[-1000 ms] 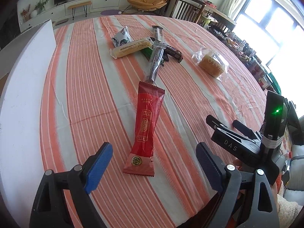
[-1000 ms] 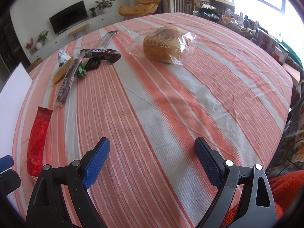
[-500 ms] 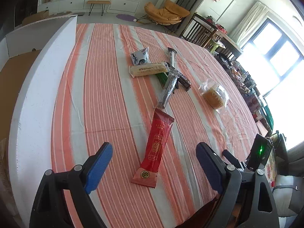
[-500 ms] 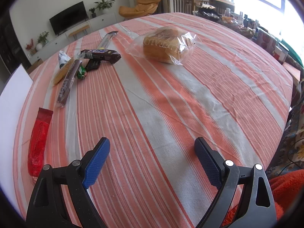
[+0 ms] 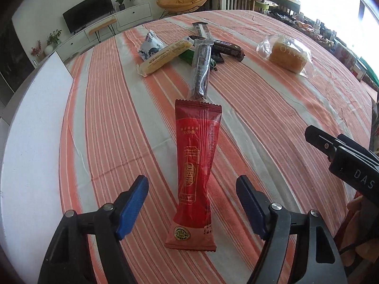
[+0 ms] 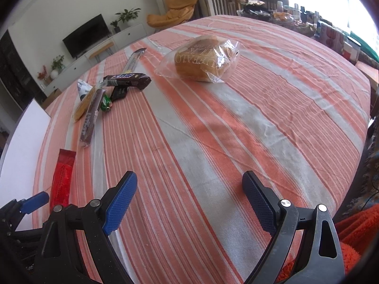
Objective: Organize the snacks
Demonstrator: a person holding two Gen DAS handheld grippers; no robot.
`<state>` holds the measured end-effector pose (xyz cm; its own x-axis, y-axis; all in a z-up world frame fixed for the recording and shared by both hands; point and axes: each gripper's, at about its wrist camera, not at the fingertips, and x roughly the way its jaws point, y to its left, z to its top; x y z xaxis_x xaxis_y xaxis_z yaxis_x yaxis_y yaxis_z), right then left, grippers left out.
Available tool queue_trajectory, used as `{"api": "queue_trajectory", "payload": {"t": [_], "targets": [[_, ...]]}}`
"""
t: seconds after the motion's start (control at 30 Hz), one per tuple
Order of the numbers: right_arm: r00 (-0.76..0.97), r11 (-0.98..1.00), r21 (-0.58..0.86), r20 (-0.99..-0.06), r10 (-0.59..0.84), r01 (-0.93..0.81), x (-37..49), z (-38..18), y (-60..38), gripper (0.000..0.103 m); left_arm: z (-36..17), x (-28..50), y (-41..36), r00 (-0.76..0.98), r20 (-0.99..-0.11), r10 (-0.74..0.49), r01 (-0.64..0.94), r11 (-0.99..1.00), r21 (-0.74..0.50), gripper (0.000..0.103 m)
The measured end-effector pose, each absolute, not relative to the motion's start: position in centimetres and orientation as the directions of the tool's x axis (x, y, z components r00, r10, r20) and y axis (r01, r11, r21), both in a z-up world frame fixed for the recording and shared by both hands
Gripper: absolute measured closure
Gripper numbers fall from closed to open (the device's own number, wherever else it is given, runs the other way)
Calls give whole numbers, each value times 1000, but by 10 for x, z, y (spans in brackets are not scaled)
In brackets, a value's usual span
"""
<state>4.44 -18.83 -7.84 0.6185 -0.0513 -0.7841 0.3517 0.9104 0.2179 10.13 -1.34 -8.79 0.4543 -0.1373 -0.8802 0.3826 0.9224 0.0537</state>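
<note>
A long red snack packet lies flat on the striped tablecloth, its near half between the blue pads of my left gripper. The jaws are closing and the pads stand clear of the packet on both sides. Beyond it lie a dark stick snack, a yellow bar, a white-and-blue pouch, a dark chocolate bar and bread in a clear bag. My right gripper hovers open over bare cloth with nothing between its fingers. The red packet lies to its left.
A white board stands along the table's left edge. The right gripper's black body shows at the right of the left wrist view. The bread bag lies far ahead of the right gripper. An orange cloth sits at the near right.
The left gripper rose and pulled back, then came down low over the red packet, which now lies between its fingers. Its jaws have narrowed. The right gripper has stayed in place.
</note>
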Motion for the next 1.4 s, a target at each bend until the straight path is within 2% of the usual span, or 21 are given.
{"api": "queue_trajectory", "payload": {"t": [0.07,0.1,0.17,0.37,0.63,1.07,1.13,1.17,1.23,1.3,1.4], "targets": [[616,912,209,-786,-59,354,45,-79,-187,10,-91,103,-9,435,-885,-165,385,923,17,74],[612,914,198,-788,-66,354,46,-79,-185,10,-90,103,-5,426,-884,-192,379,925,-18,81],[607,918,181,-791,-77,353,47,-79,-183,10,-89,104,-3,439,-878,-189,368,930,-16,86],[613,915,197,-788,-66,352,46,-79,-184,10,-75,94,11,489,-841,-230,336,940,-62,91],[606,919,178,-791,-79,352,45,-79,-184,10,-33,73,39,565,-763,-315,301,939,-165,92],[602,922,160,-793,-92,351,46,-80,-181,10,-1,50,61,592,-692,-412,300,910,-285,92],[624,912,218,-779,-51,347,43,-78,-187,11,5,46,66,601,-679,-422,296,907,-301,92],[657,897,298,-754,11,327,39,-76,-192,11,8,43,70,606,-671,-427,292,904,-312,92],[746,854,449,-657,114,265,27,-65,-203,12,17,36,81,623,-653,-431,279,902,-328,92],[782,859,459,-612,120,228,27,-54,-200,11,25,30,91,640,-638,-427,266,903,-337,92],[724,883,456,-645,243,111,63,-53,-174,13,33,24,105,648,-633,-423,249,903,-349,92]]}}
